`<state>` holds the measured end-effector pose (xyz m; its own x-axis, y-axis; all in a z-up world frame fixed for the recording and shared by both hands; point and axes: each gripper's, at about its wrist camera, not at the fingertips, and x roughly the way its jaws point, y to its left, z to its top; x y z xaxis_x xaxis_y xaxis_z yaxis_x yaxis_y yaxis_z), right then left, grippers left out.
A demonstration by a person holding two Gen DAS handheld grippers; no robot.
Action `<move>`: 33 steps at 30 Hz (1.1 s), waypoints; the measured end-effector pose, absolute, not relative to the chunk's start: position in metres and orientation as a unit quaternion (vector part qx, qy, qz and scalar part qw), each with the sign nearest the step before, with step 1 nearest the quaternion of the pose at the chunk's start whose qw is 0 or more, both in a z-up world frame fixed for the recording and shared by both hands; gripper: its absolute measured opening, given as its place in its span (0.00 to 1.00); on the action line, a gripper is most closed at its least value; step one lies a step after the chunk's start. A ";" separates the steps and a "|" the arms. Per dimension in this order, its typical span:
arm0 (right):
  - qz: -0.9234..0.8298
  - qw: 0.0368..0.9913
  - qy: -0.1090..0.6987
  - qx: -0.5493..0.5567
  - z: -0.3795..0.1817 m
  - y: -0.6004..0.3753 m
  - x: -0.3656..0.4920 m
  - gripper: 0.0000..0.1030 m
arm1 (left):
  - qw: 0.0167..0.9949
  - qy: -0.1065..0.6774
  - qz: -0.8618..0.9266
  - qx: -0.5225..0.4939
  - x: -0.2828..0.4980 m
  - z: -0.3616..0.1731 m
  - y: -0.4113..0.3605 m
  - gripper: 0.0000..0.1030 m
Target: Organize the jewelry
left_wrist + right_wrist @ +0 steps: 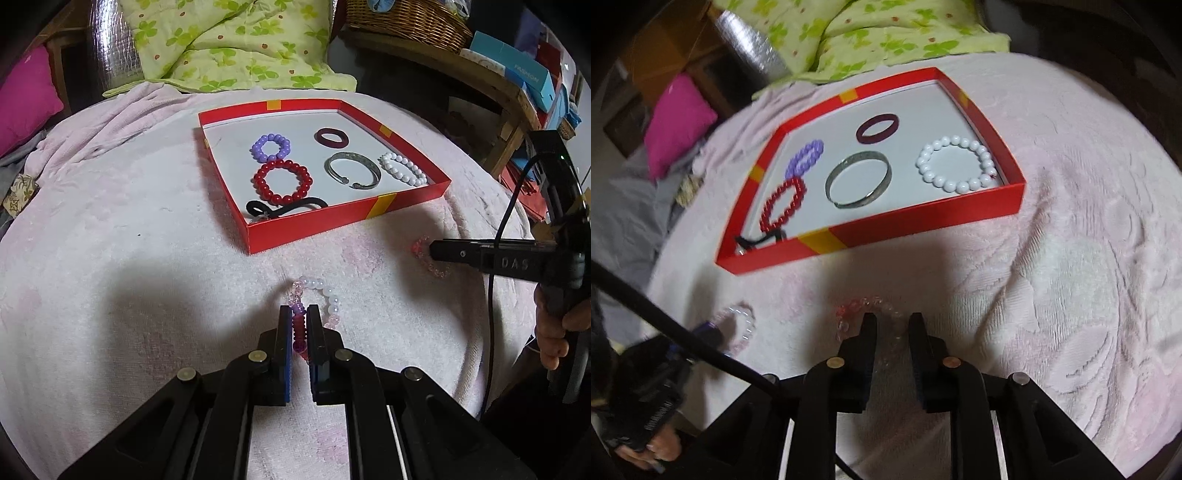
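My left gripper (pixel 299 314) is shut on a bracelet of purple, pink and white beads (pixel 325 291) that rests on the pink towel. In the right wrist view the same gripper (pixel 711 328) shows at the lower left with that bracelet (pixel 740 319). My right gripper (pixel 892 321) points down at a clear pink-and-red bead bracelet (pixel 857 306) on the towel; its jaws stand a little apart, with beads around the tips and no pad pressing on them. A red box (pixel 314 225) (pixel 923 218) ahead holds several bracelets, a silver cuff (pixel 857 182) and a black hair tie (pixel 288 208).
A pink towel (pixel 129 229) covers the surface. A green floral quilt (pixel 229 40) and a magenta pillow (pixel 26 96) lie behind it. A wicker basket (pixel 406 18) and boxes stand on a wooden shelf at the right. A hand (pixel 554 332) grips the right tool.
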<state>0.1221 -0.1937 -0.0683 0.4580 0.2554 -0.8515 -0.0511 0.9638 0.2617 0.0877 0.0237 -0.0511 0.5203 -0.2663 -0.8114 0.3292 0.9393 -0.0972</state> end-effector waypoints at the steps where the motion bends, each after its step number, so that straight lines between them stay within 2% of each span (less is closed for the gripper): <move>1: 0.089 0.851 0.510 0.088 -0.068 -0.191 0.121 0.20 | 0.872 0.458 -0.168 0.035 0.088 -0.051 0.024 0.08; 4: 0.080 0.859 0.502 0.060 -0.067 -0.187 0.118 0.08 | 0.875 0.454 -0.163 0.038 0.087 -0.049 0.025 0.08; 11: 0.069 0.868 0.486 0.075 -0.059 -0.196 0.117 0.08 | 0.885 0.436 -0.160 0.037 0.085 -0.039 0.024 0.07; 25: 0.121 0.887 0.407 0.181 -0.016 -0.224 0.099 0.08 | 0.911 0.365 -0.190 0.014 0.069 0.007 0.031 0.07; 33: 0.142 0.899 0.365 0.195 0.001 -0.226 0.086 0.08 | 0.917 0.335 -0.215 0.018 0.060 0.021 0.035 0.07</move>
<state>0.0863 -0.2261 0.0012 0.6932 0.3978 -0.6011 -0.1123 0.8833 0.4551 0.0602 0.0348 0.0214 0.6833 -0.3825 -0.6220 0.4072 0.9067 -0.1103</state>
